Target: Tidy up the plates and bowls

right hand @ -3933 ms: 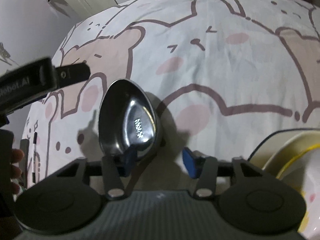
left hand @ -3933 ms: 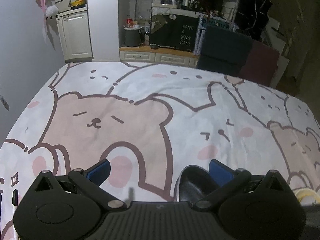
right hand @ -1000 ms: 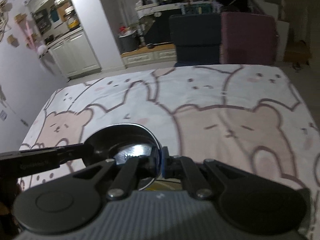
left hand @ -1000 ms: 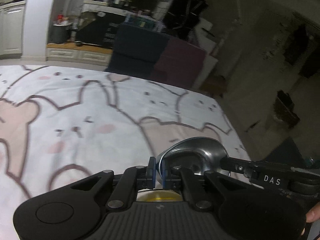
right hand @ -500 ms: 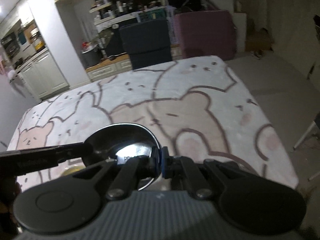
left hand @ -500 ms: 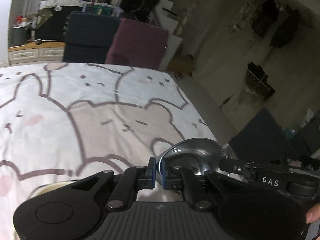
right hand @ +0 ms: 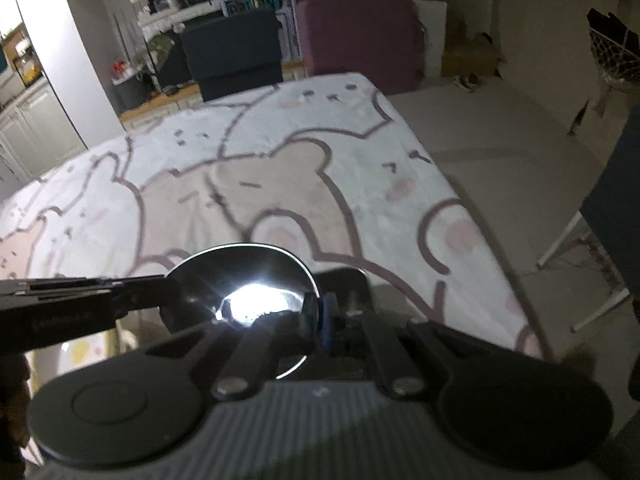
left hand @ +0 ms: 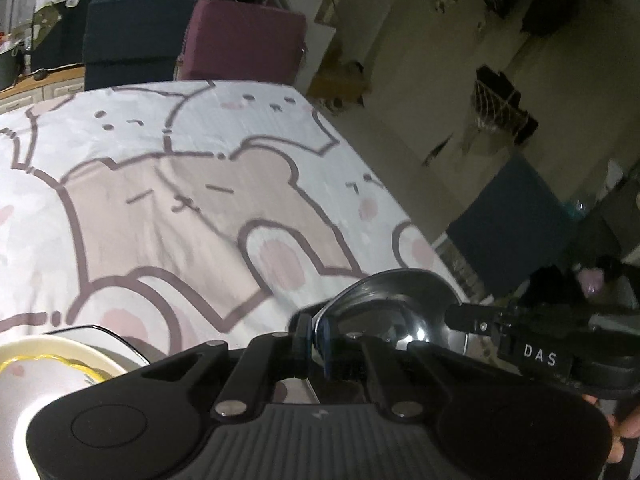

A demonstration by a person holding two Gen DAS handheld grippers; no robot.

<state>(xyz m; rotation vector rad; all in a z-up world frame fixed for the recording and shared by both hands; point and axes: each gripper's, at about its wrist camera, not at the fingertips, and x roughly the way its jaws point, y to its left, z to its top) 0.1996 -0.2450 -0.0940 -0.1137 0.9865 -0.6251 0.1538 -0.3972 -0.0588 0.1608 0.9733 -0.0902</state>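
Left wrist view shows you the desk (left hand: pixel 192 200) first, covered with a cloth (left hand: pixel 132 152) printed with bears and rabbits. At the lower left edge lies a white plate with a yellow rim (left hand: pixel 36 364), partly hidden behind your tool. Near the right edge of the desk you hold a steel bowl (left hand: pixel 400 296) between both tools. Your left tongs (left hand: pixel 314 336) are clenched on the near rim of this bowl. Your right tongs (right hand: pixel 318 320) are also clenched on the rim of the same bowl (right hand: pixel 248 276), at its opposite side, and in that view a bright light reflects inside it. Whether the bowl touches the cloth, you cannot tell from either view.
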